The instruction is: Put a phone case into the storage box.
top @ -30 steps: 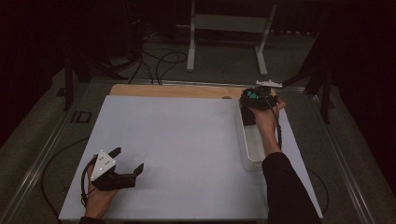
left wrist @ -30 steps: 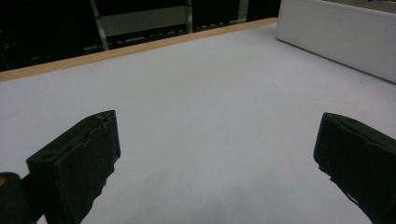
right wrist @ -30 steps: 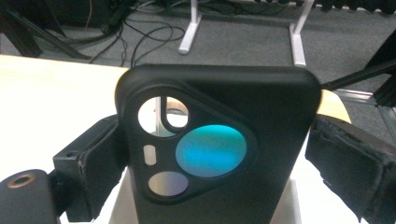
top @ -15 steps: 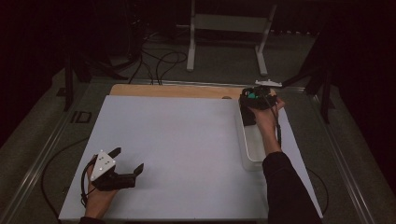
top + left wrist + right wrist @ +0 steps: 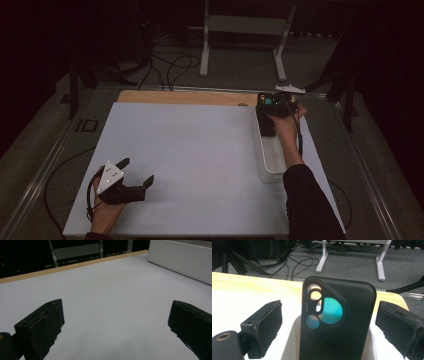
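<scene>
Bare white table (image 5: 200, 150) open across the middle, white bin (image 5: 270, 155) blocking the right edge

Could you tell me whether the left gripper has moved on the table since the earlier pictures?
No. In the high view the left gripper lies at the same spot near the white mat's front left corner, with its jaws open.

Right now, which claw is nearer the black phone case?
Right. The right claw stands open around the black phone case over the white bin; the left claw rests far across the table.
</scene>
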{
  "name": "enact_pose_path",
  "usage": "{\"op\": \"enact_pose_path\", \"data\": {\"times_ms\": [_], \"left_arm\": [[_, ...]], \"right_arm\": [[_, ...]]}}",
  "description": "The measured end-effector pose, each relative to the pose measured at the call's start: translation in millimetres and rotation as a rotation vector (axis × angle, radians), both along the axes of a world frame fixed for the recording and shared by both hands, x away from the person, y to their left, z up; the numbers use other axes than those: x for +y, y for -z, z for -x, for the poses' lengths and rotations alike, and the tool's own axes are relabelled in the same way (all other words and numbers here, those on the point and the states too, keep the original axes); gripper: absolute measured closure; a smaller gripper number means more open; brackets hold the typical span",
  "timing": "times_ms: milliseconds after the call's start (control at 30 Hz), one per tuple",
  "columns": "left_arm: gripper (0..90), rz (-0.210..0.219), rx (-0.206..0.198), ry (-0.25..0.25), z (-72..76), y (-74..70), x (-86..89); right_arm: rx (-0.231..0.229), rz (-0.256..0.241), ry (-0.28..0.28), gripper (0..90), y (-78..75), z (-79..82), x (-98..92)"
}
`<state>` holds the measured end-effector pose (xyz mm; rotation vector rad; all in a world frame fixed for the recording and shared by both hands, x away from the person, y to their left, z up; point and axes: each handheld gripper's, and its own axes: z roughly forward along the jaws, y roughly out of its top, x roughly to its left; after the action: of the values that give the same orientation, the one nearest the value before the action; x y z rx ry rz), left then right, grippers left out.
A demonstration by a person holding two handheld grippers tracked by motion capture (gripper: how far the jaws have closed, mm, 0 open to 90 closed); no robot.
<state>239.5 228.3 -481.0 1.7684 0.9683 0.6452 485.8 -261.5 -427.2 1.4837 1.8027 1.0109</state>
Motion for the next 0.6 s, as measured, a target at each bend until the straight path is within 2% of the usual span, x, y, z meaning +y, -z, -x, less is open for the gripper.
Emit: {"op": "enact_pose_path", "data": {"times_ms": [133, 333, 533, 600], "left_arm": [[1.0, 0.000, 0.000, 0.000, 0.2, -0.3, -0.2], [1.0, -0.001, -0.002, -0.004, 0.1, -0.9, 0.2], [0.9, 0.005, 0.005, -0.003, -0.4, -2.6, 0.4], [0.9, 0.004, 0.002, -0.004, -0.2, -3.9, 1.2]], "right_arm": [[-0.008, -0.016, -0.012, 7.4, -5.8, 7.3, 0.8], [-0.017, -0.031, -0.061, 7.4, -13.4, 24.3, 6.6], [-0.012, -0.055, -0.101, 7.4, -14.3, 42.4, 13.4], [-0.015, -0.044, -0.125, 7.4, -13.7, 50.3, 14.9]]}}
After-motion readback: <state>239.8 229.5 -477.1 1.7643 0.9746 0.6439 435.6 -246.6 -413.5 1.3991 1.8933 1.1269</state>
